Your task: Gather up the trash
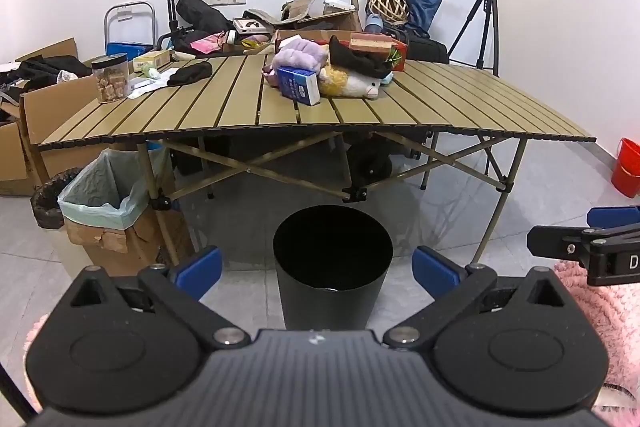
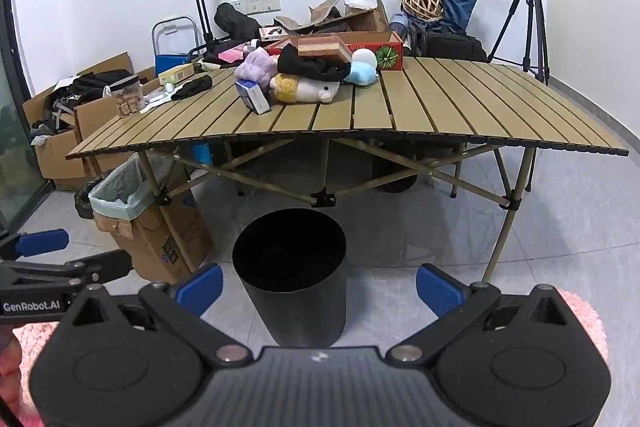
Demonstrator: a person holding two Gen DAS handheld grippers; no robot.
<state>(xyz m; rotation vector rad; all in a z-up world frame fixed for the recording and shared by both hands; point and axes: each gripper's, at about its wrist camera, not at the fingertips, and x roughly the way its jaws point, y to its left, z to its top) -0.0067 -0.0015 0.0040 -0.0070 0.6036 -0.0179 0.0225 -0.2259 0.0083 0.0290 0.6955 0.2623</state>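
Holding both tools wide apart and empty, I see the left tool (image 1: pixel 316 273) and right tool (image 2: pixel 319 287) framing the black bin (image 1: pixel 332 263) on the floor. Behind the bin stands the slatted worktop (image 1: pixel 460 107). On it, beyond the bin, a blue-and-white carton (image 1: pixel 298 85) leans against a heap of soft toys (image 1: pixel 352 83), a jar (image 1: pixel 111 77) farther left.
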